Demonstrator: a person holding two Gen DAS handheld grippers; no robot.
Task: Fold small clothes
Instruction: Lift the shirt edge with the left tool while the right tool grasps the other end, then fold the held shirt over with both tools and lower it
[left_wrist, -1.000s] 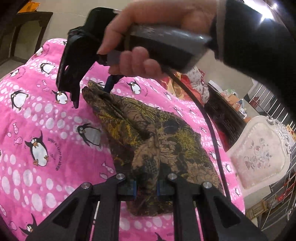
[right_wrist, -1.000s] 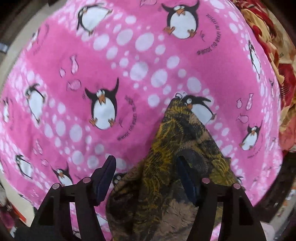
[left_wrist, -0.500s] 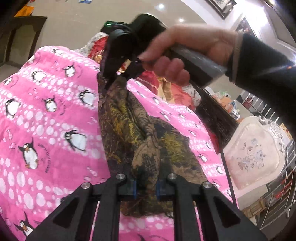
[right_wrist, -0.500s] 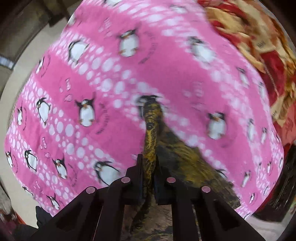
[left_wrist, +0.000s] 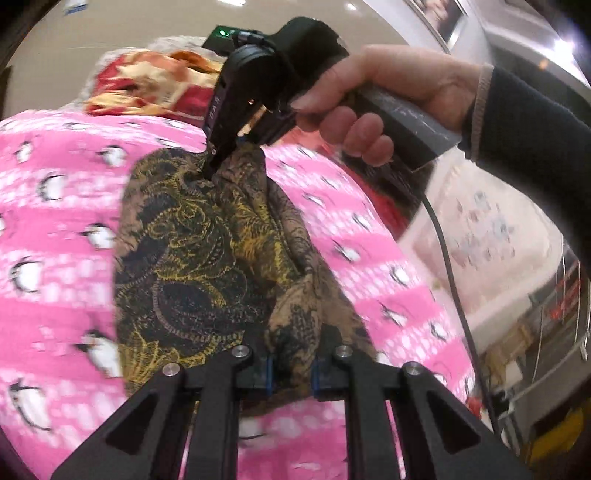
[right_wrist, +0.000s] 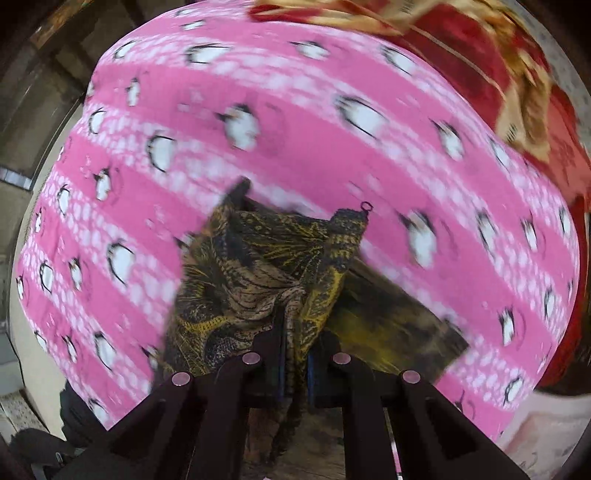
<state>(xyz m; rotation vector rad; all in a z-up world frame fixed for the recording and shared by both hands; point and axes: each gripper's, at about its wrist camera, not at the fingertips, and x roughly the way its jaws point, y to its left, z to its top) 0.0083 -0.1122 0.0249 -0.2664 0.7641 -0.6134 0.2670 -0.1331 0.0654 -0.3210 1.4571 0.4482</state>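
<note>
Left wrist view: left gripper sits at bottom centre of frame, fingers closed tight on a bunched fold of the garment, a thin brown/black/gold paisley-print cloth. Fabric is pinched between the blue-edged pads and spills out both sides.

From there the garment runs up toward frame centre, held off the pink penguin blanket rather than lying flat. Its far end is caught by the right gripper at upper centre, fingertips pointing down w/ cloth hanging from them. The person's right hand wraps the grey handle at upper right, dark sleeve at the wrist, black cable trailing down the right side of frame.

Right wrist view: right gripper at bottom centre, fingers together on a narrow ridge of the garment. Cloth fans out above the fingers toward frame centre, crumpled, w/ a small ring or loop at its top right corner. A darker, blurred panel of the same cloth stretches toward lower right.

Pink penguin blanket fills most of the frame behind it. Red & gold bedding lies at upper right here; in the left view it's at top centre-left.

Both views are motion-blurred, esp. blanket print. Right side of left view shows a pale blurry furniture piece, detail can't be made out.
</note>
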